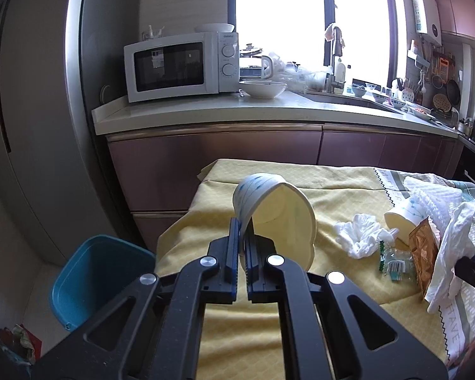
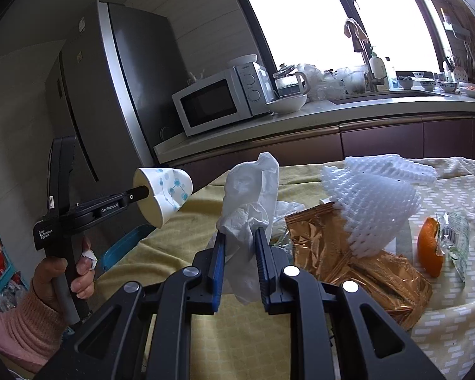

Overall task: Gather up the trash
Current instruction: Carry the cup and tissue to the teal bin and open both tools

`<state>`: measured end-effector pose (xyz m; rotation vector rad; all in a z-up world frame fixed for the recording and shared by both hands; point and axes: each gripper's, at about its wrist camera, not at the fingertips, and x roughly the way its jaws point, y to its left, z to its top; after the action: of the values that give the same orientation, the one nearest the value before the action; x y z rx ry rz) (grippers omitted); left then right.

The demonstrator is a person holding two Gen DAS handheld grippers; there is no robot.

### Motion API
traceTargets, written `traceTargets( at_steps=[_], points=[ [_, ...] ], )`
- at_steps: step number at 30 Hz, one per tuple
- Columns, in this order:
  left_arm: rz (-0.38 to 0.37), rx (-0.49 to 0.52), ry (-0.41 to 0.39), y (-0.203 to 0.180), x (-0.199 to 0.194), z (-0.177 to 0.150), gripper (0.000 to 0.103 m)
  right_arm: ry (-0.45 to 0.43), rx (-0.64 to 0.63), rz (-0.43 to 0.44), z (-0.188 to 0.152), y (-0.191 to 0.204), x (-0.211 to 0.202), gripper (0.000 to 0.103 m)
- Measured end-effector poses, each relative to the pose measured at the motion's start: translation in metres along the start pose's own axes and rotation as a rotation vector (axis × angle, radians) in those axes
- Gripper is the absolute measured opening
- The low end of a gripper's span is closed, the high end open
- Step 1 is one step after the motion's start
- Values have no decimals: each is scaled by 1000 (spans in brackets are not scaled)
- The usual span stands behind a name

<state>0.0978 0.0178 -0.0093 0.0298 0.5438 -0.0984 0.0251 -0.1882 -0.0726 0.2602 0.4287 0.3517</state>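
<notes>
My left gripper (image 1: pixel 242 237) is shut on the rim of a white paper cup (image 1: pixel 275 209) with blue dots and holds it on its side above the yellow tablecloth (image 1: pixel 332 196). The cup also shows in the right wrist view (image 2: pixel 164 194), held up left of the table. My right gripper (image 2: pixel 239 247) is shut on a crumpled white tissue (image 2: pixel 250 196). On the cloth lie a second paper cup (image 1: pixel 402 218), a white tissue wad (image 1: pixel 359 232), a gold wrapper (image 2: pixel 342 253), white foam netting (image 2: pixel 373 202), an orange peel (image 2: pixel 429 247) and a green-printed clear wrapper (image 2: pixel 457 240).
A blue bin (image 1: pixel 91 277) stands on the floor left of the table. Behind are a kitchen counter (image 1: pixel 269 110) with a microwave (image 1: pixel 180 65), bowls and a sink, and a grey fridge (image 2: pixel 110 79) at the left.
</notes>
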Motion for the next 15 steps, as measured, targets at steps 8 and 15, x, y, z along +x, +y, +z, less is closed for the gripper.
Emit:
traceTargets(
  at_steps=[8, 15],
  points=[
    [103, -71, -13, 73, -36, -22, 4, 49, -59, 96, 9, 43, 28, 18],
    [200, -132, -15, 133, -59, -36, 4, 100, -111, 187, 23, 83, 59, 18]
  ],
)
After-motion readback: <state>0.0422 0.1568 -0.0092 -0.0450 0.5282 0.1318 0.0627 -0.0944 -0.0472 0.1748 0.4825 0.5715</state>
